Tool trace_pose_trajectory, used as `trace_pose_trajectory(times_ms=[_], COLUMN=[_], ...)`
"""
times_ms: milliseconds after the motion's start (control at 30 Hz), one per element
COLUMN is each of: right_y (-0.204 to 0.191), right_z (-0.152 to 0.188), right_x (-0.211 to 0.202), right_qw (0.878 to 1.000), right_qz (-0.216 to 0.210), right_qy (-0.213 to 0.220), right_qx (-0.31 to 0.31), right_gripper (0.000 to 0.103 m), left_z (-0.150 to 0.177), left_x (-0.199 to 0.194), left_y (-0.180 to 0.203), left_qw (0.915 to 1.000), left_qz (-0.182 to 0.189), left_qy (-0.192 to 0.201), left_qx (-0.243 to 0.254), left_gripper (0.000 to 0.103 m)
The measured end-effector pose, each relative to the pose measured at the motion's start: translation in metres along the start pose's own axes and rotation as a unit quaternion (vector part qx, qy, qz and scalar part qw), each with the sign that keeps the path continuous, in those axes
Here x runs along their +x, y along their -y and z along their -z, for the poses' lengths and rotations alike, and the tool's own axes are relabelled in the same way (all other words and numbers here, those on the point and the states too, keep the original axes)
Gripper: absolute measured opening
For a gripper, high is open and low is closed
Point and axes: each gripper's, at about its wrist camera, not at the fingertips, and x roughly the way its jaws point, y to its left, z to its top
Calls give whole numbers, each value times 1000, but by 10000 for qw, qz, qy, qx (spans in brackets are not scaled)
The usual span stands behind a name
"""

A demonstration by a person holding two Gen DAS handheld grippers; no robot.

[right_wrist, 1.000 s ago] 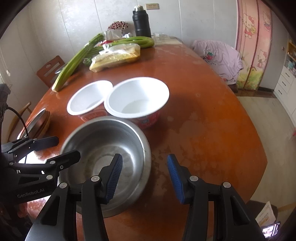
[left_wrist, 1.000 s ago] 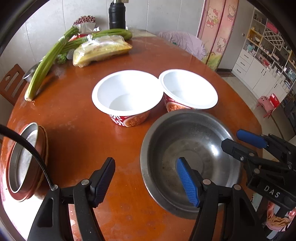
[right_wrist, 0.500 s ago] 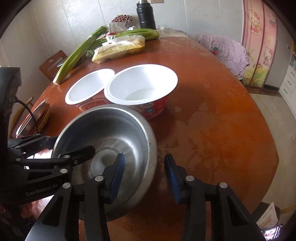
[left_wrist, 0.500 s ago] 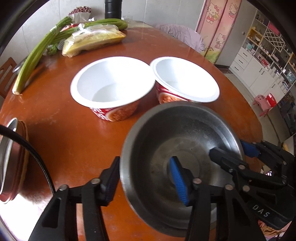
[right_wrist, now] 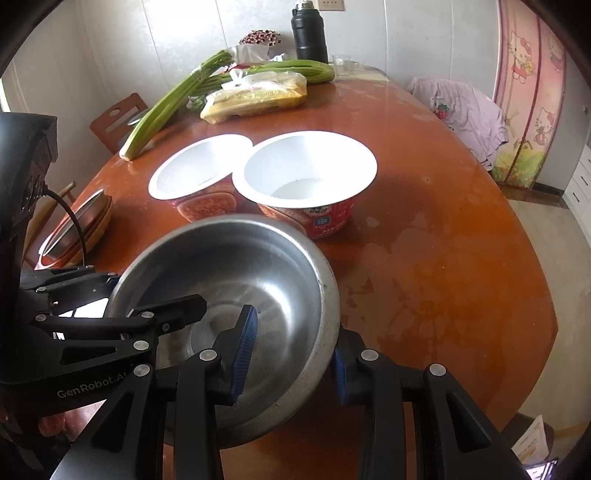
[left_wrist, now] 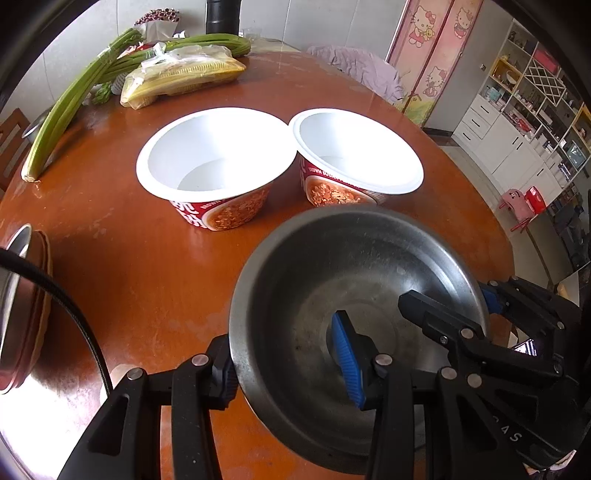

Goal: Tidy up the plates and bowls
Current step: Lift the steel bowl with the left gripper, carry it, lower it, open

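Note:
A steel bowl hangs just above the round wooden table, near its front edge, slightly tilted. My left gripper straddles its left wall, one pad outside and one inside, with its jaws closing on the wall. My right gripper clamps the opposite wall the same way, and its jaws are closing too. Behind the steel bowl stand two empty white noodle bowls with red printed sides, rims touching. A steel plate on brown plates sits at the left edge.
At the far side of the table lie long green stalks, a bag of yellow noodles and a black flask. A wooden chair stands at the left. The table's right edge drops to the floor.
Both grippers' jaws narrowed onto the steel bowl's opposite walls. The bowl left the table top and now sits higher and closer, hiding the bases of the noodle bowls.

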Motion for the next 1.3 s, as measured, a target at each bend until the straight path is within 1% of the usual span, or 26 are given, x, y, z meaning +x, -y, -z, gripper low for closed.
trace_pose_trajectory(times_ms=[367,600,867,1300], right_y=[-39,-67,-89,-88], right_z=[-2,-4,-4,6], right_x=[-22,-26,-17,-2], right_qw=[9989,9973,9960,9962], right_qz=[-225,-332,-393,-355], right_qy=[264,333,292,132], right_qx=[-314,-566,-746,-782], right_gripper=[39,39,40,40], left_z=[17,32,43,50], left_x=[-43,-59,-64,-46], left_y=[-21,-43,-62,-63], left_qw=[9987,9969,9955,9964], left_qz=[-213,-315,-389,-448], left_qy=[441,600,650,523], left_qx=[-157,-387,-566,-493], left_gripper=[45,45,45,45])
